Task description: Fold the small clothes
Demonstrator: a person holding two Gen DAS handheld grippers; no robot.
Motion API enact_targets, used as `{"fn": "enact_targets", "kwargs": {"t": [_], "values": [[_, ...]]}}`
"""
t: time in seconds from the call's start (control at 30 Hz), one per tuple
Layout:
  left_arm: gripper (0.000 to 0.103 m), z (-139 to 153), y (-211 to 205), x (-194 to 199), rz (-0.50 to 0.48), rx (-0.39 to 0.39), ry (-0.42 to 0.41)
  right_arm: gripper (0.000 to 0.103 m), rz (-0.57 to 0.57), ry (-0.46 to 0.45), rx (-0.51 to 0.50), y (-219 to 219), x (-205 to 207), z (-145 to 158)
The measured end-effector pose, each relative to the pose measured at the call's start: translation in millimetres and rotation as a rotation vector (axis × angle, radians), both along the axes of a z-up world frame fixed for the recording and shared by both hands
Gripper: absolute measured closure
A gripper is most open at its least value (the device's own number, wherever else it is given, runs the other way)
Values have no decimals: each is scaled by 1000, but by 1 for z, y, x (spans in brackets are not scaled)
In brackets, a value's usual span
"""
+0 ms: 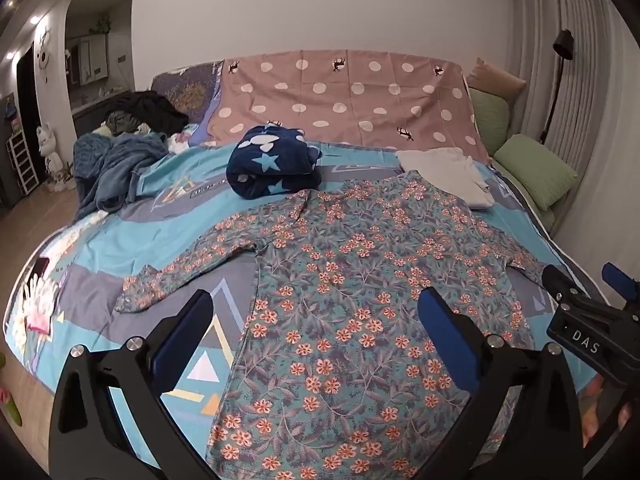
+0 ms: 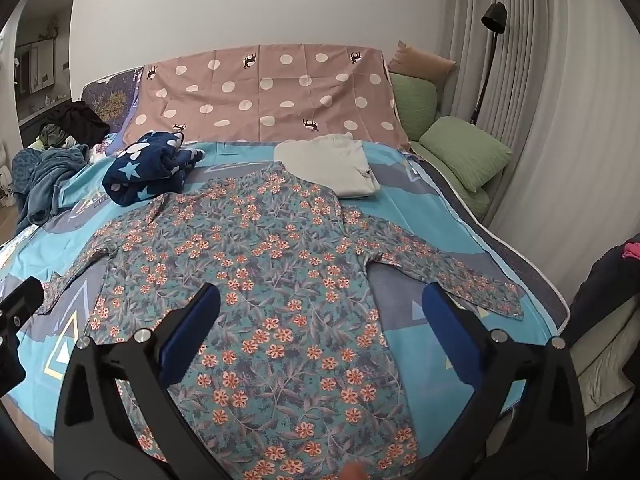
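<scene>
The floral shirt (image 1: pixel 360 280) lies spread flat, sleeves out, across the blue patterned bed cover (image 1: pixel 120 240), filling the middle of the bed. At about eleven o'clock from it sits a rolled navy star blanket (image 1: pixel 272 164), and at one o'clock a folded white garment (image 1: pixel 448 176), just touching the shirt's collar end. The left gripper (image 1: pixel 316 312) hovers over the shirt's lower left side, jaws wide apart and empty; the right gripper (image 2: pixel 320 308) hovers over its lower right side, jaws likewise spread, nothing between them
</scene>
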State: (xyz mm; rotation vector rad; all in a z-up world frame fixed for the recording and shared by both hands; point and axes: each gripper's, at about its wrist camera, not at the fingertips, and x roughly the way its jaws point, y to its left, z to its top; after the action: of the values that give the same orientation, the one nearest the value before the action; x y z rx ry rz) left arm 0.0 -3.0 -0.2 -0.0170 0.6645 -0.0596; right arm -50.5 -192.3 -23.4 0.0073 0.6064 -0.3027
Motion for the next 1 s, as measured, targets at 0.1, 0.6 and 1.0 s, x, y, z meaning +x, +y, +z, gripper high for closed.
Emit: {"fn": "enact_targets", "kwargs": {"t": [0.1,0.6,1.0], "values": [[1,-2,10,-2,16,-66,-11,2,-3,-2,3,-1,0,0],[1,-3,1,-6,2,16,-38,2,-8,8,-9,2,2,-2],[1,-6,3,-3,27,57,-39,2,-18,16,-5,-5,6,-3]]}}
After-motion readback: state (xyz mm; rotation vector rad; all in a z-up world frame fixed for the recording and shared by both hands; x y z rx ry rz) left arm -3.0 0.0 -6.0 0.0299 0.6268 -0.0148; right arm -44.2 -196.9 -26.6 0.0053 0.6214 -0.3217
